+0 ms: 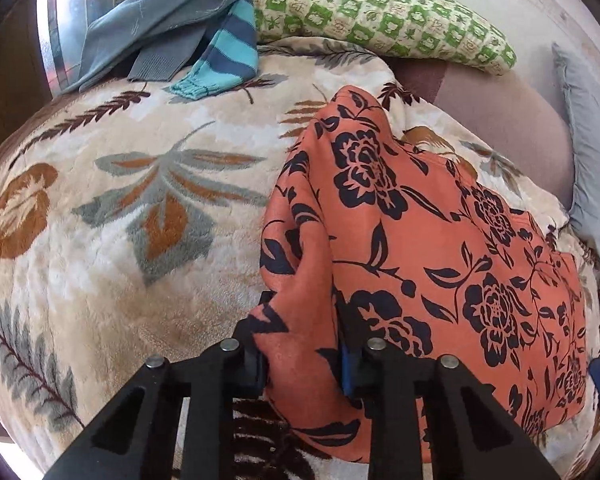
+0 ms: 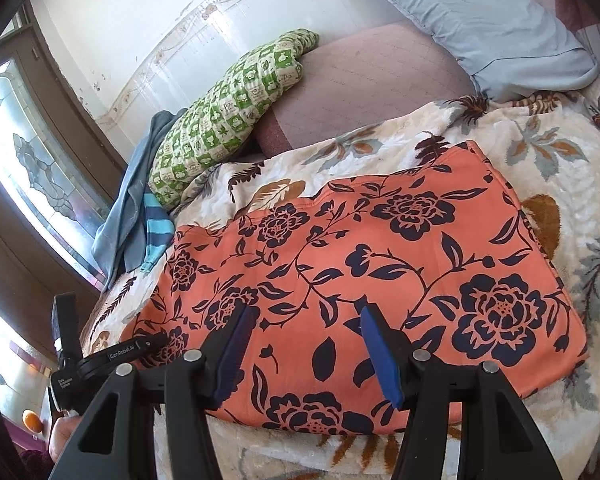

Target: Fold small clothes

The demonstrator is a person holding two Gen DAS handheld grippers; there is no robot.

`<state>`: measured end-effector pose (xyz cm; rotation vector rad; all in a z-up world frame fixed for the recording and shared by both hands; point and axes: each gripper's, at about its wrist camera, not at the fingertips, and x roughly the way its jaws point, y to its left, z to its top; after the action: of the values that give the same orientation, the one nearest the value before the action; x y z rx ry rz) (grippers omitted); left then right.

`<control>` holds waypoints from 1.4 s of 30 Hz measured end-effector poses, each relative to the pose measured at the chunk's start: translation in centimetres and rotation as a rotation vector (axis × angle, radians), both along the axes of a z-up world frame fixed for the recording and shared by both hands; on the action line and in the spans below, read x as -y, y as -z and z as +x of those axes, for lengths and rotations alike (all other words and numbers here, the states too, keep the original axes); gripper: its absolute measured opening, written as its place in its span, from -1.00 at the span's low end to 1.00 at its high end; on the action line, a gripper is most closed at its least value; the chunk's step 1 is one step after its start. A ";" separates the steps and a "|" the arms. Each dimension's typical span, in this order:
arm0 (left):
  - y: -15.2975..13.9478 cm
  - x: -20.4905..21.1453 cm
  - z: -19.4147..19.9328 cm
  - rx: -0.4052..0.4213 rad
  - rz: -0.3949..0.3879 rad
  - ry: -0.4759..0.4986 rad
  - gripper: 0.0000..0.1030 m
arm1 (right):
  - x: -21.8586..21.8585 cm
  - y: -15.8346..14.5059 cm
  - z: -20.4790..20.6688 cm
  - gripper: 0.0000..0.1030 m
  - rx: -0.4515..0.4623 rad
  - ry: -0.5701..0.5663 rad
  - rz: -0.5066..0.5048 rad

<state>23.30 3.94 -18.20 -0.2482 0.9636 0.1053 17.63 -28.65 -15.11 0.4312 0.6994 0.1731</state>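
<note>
A leaf-patterned plush blanket (image 1: 112,216) covers the bed and carries everything else. On it, toward the wall, lie a mauve quilted pad (image 2: 364,84), a pale blue pillow (image 2: 476,20) at the head end, and a green-and-cream checked cushion (image 1: 380,20). Beside the cushion sits a heap of grey-blue clothing (image 1: 156,28) with 1 turquoise-and-navy striped piece (image 1: 228,56) poking out. These all lie apart from the work area; none crosses it.

The orange garment with dark flowers (image 2: 372,264) lies spread on the blanket, in the right wrist view a broad flat band whose long axis runs from lower left to upper right, its far corner pointing toward the pillow. In the left wrist view 1 edge is gathered up into a raised fold.

The left gripper (image 1: 304,364) is clenched on that bunched edge of the garment, cloth pinched between its 2 blue pads. The right gripper (image 2: 304,344) stands parted over the near edge of the garment, the pads (image 2: 380,356) clear of each other and gripping nothing. A hand (image 2: 66,436) shows at the lower left of the right wrist view.
</note>
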 end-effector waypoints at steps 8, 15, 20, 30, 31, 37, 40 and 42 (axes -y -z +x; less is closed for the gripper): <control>-3.8 2.4 -0.8 0.064 0.069 0.075 -0.59 | 3.7 -0.5 -0.2 0.17 0.012 0.130 0.083; -11.7 12.8 -1.9 0.181 0.087 0.298 -0.60 | 9.7 -1.0 -1.9 0.17 0.034 0.282 0.219; -14.5 26.1 -3.1 0.275 0.109 0.550 -0.58 | 15.5 -1.1 -4.3 0.17 0.067 0.419 0.265; -9.4 31.3 -4.8 0.228 0.142 0.666 0.34 | 23.3 1.5 -6.2 0.17 -0.012 0.579 0.379; -9.6 29.9 -4.9 0.239 0.159 0.628 0.42 | 23.0 1.5 -6.0 0.17 -0.016 0.565 0.379; -7.3 23.0 -3.2 0.155 0.320 0.455 0.48 | 17.6 0.4 -3.7 0.17 0.020 0.325 0.356; -4.5 21.3 -3.0 0.092 0.368 0.438 0.48 | 14.4 0.4 -2.5 0.17 0.023 0.178 0.385; -2.3 21.2 -2.9 0.051 0.393 0.469 0.50 | 12.9 1.7 -1.2 0.17 -0.045 0.101 0.417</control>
<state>20.36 -17.28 -15.91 0.3367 0.9077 -0.1412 16.46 -41.51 -16.86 0.8696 0.6843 0.2153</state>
